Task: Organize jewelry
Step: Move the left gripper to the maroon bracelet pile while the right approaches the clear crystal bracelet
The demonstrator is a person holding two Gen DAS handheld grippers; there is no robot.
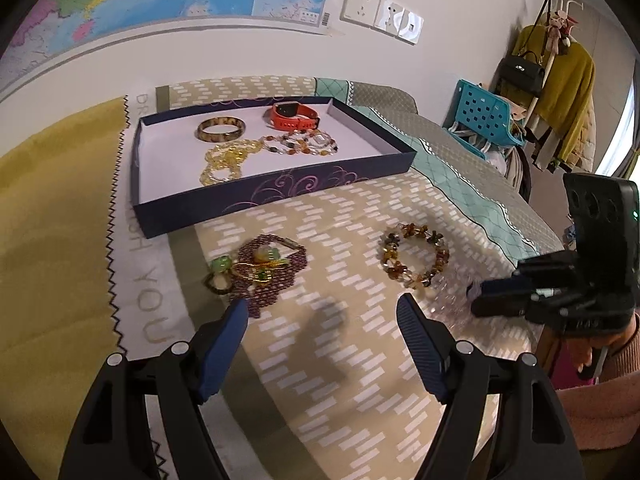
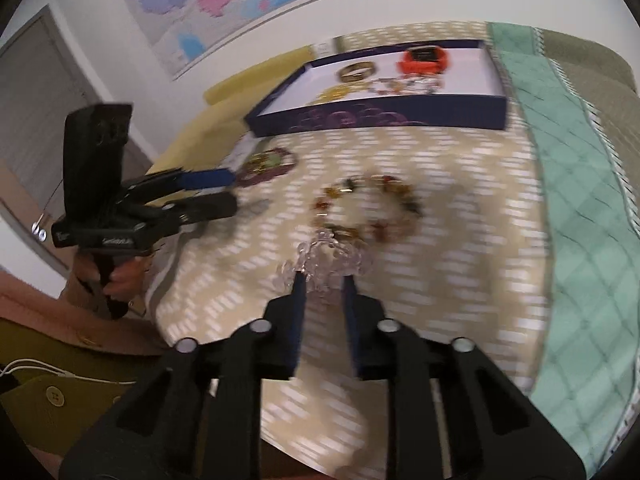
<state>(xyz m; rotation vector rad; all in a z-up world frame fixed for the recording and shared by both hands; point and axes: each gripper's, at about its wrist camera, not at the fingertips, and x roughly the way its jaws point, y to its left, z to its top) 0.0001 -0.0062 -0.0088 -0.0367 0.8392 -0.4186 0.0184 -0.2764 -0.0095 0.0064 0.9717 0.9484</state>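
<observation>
1. Beige cloth with white dashes covers the surface. All the jewelry sits on it, and a teal quilted band runs along its right side.
2. Shallow navy cardboard box with purple swirls and a white inside sits at the back of the cloth, lid off.
3. Left tool is released, with its blue fingers spread wide and nothing between them. It hangs over bare cloth. The purple piece is just past its left fingertip and the amber bracelet just past its right.
4. Right tool has its jaws narrowed onto the clear bracelet at the near edge of the cloth, so we read it as grasping. That view is blurred.
5. In the box:
   - orange-strapped smartwatch at the back;
   - brown tortoiseshell bangle to its left;
   - mixed-colour stone bead strand in the middle;
   - yellow translucent bead strand front left, touching the mixed strand.
6. Purple beaded mesh piece with gold wire and green stones lies outside the box, near its front wall.
7. Amber and brown flower-bead bracelet lies flat in a ring outside the box, well right of the purple piece.
8. Clear crystal bead bracelet lies bunched up, touching the near side of the amber bracelet, with the right tool's tips on either side of it.
</observation>
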